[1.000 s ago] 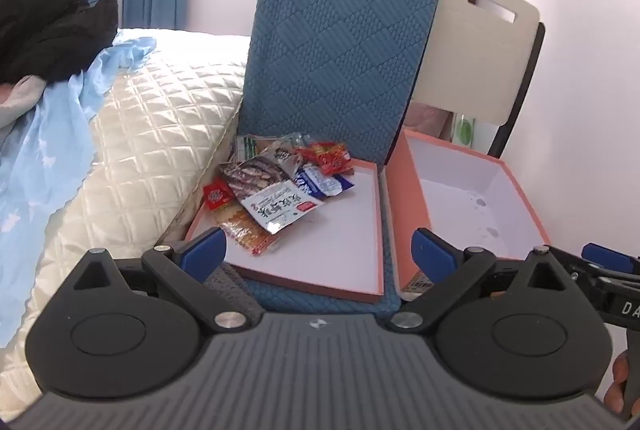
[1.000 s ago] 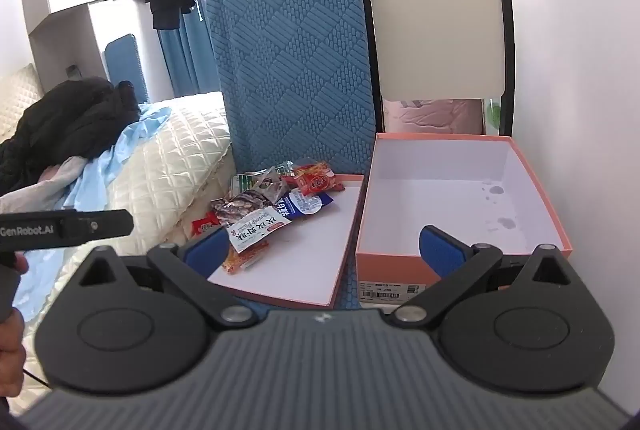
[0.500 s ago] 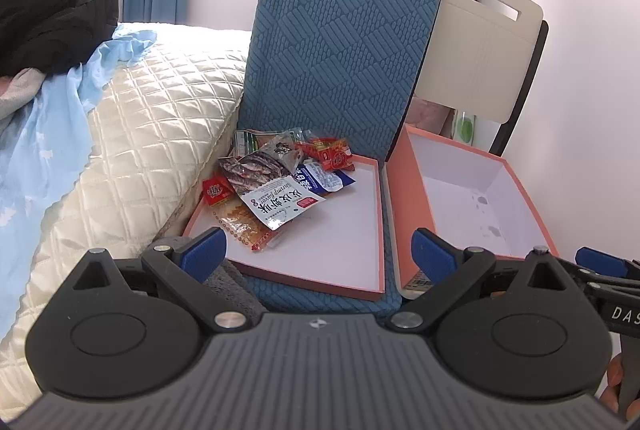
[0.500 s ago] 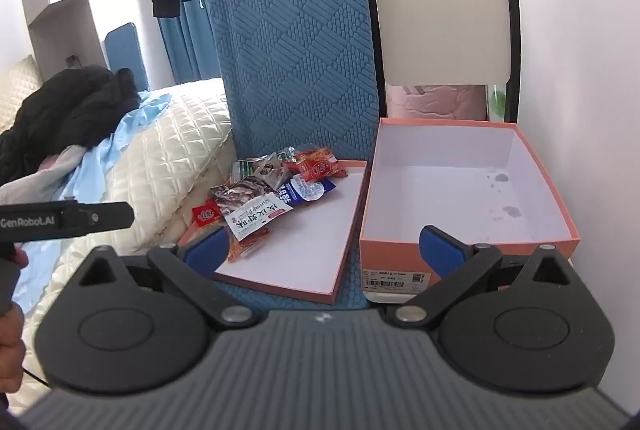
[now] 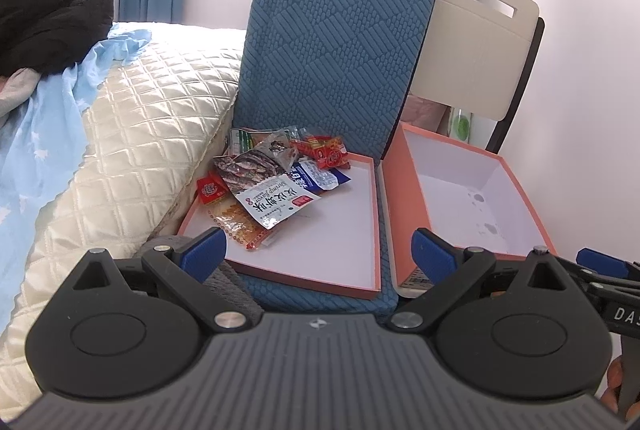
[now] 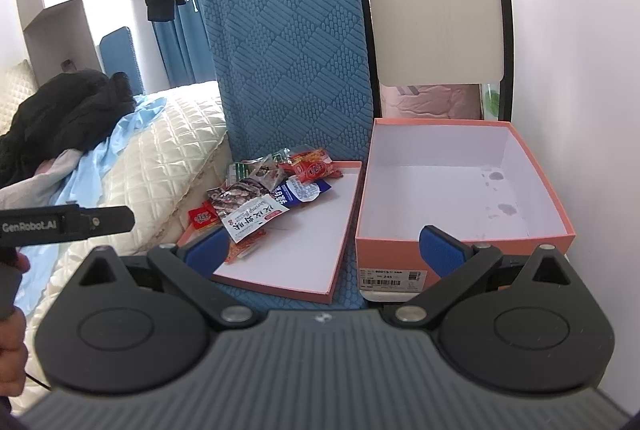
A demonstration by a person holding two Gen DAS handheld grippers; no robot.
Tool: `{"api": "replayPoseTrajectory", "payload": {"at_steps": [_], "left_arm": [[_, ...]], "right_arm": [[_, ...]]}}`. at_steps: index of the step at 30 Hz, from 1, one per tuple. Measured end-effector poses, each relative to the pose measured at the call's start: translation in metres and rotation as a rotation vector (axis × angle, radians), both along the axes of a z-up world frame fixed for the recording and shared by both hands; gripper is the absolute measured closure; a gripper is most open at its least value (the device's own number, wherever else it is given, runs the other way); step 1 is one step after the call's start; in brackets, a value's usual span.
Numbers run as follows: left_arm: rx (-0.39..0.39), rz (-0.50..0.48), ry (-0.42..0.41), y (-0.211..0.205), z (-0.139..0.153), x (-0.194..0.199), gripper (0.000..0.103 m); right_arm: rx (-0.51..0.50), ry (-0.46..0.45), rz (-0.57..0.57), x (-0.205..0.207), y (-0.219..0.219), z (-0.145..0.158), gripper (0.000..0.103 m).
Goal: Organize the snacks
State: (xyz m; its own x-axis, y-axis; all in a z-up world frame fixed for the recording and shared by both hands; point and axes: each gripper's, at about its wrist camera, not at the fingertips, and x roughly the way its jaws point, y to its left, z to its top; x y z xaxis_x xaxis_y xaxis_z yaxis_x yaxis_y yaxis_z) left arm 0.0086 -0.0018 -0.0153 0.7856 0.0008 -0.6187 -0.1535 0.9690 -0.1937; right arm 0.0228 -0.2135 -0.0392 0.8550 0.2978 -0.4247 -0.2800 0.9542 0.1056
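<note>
Snacks [image 5: 276, 186] heaped on the lid [image 5: 340, 230]
Both grippers (left [image 5: 318, 250], right [image 6: 324, 250]) hover fingers apart, box [image 6: 460, 186] bare.

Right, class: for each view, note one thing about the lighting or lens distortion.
Left wrist view: daylight washes out the quilt at upper left; the fisheye bows the chair back. Right wrist view: even light, soft shadow inside the box; the wall at right curves, and the snack print stays sharp.
</note>
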Motion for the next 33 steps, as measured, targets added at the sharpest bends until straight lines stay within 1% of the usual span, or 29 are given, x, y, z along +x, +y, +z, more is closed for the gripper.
{"api": "replayPoseTrajectory", "payload": {"at_steps": [8,25,33], "left_arm": [[0.000,-0.009,0.009,-0.0010,-0.0036,0.0018,0.002],[0.003,0.017,0.022,0.0003,-0.0065,0.0039,0.002],[0.002,0.008,0.019,-0.0003,-0.0064,0.0012,0.002]], "right_arm": [[0.000,0.015,-0.001,0.0015,-0.0001,-0.0045,0.000],[-0.002,0.047,0.038,0.0096,0.0061,-0.0096,0.000],[0.000,0.051,0.032,0.0095,0.0040,-0.0097,0.000]]}}
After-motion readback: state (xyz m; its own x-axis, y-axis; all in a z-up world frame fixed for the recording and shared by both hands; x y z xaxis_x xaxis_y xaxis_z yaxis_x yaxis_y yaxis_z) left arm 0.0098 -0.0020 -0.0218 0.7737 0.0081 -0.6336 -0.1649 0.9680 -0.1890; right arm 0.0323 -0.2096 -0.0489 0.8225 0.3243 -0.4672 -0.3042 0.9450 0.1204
